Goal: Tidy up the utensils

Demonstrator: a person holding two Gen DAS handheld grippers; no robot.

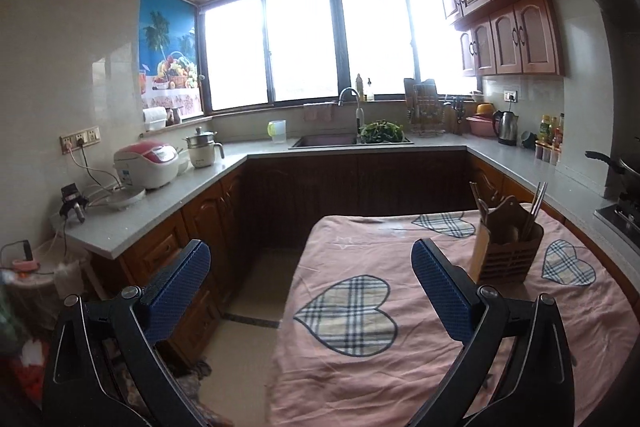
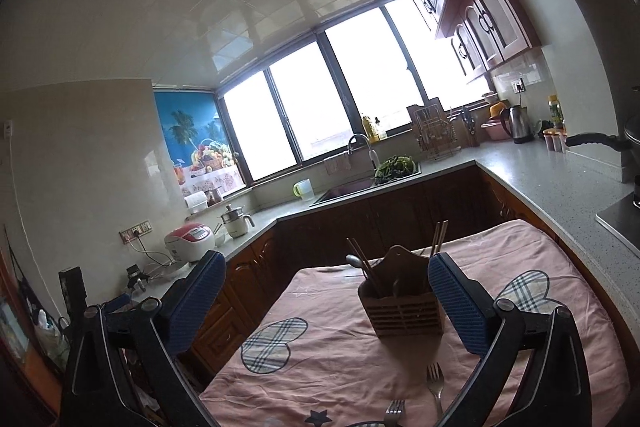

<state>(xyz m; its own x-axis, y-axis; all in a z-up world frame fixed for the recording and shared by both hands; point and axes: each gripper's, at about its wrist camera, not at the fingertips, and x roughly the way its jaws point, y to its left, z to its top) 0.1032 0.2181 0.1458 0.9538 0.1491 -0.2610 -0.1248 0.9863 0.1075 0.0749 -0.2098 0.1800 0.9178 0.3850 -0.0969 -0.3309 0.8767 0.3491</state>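
A brown wooden utensil holder (image 2: pixel 402 311) stands on a table with a pink cloth (image 2: pixel 340 379); it also shows in the left wrist view (image 1: pixel 510 255). Chopsticks (image 2: pixel 438 241) and a spoon (image 2: pixel 356 261) stick up from it. Two metal forks (image 2: pixel 435 385) (image 2: pixel 394 411) lie on the cloth in front of it. My right gripper (image 2: pixel 326 291) is open and empty, above the near side of the table, facing the holder. My left gripper (image 1: pixel 310 275) is open and empty, over the table's left edge, with the holder to its right.
Grey countertops (image 1: pixel 168 211) run along the left, back and right walls. A rice cooker (image 1: pixel 146 163) and a small pot (image 1: pixel 202 149) stand on the left. The sink (image 1: pixel 328 141) holds greens. A kettle (image 1: pixel 506 127) and a pan handle (image 2: pixel 592 141) are at the right.
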